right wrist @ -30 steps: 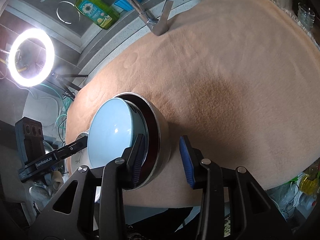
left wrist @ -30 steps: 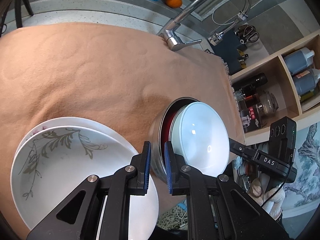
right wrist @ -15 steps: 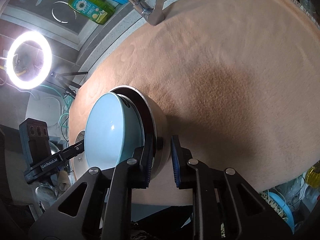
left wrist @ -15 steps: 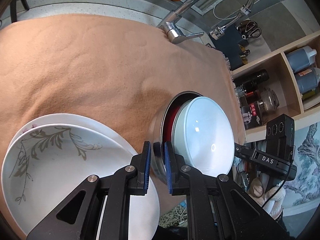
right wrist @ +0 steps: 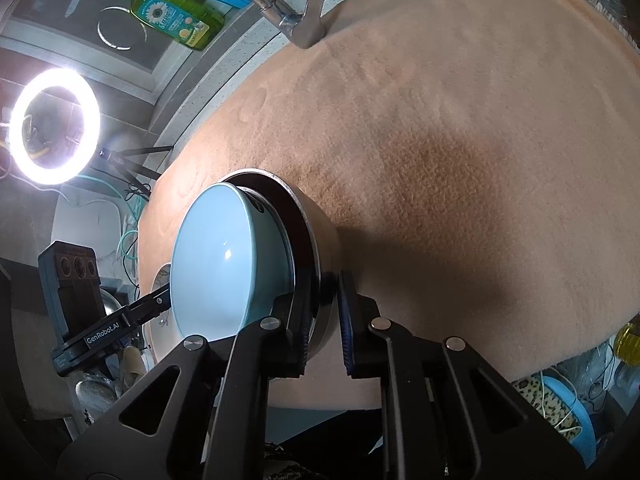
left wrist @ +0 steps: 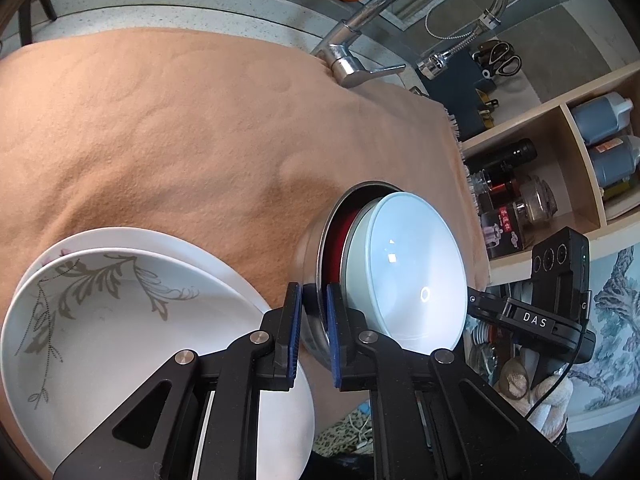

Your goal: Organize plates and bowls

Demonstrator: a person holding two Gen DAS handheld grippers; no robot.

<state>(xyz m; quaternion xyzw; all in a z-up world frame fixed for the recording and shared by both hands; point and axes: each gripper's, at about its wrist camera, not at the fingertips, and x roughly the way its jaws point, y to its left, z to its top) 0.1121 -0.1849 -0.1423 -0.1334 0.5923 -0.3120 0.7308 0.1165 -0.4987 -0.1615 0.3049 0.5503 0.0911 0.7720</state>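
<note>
My left tool (left wrist: pixel 310 312) and right tool (right wrist: pixel 324 308) both clamp the steel bowl's (left wrist: pixel 310 248) rim. A pale blue bowl (right wrist: pixel 224 268) nests inside, beside two stacked plates (left wrist: pixel 120 320).

The red bowl (left wrist: pixel 335 236) shows only as a sliver, since the pale blue bowl (left wrist: pixel 412 272) nested in it covers the rest. The lower plate (left wrist: pixel 168 240) peeks out as a crescent under the leaf-patterned plate (left wrist: pixel 120 332), whose near edge the left gripper (left wrist: pixel 311 332) hides. The faucet (right wrist: pixel 280 8) loses its spout at the top edge (right wrist view). Labels on the shelf bottles (left wrist: pixel 600 128) are too small to read.
</note>
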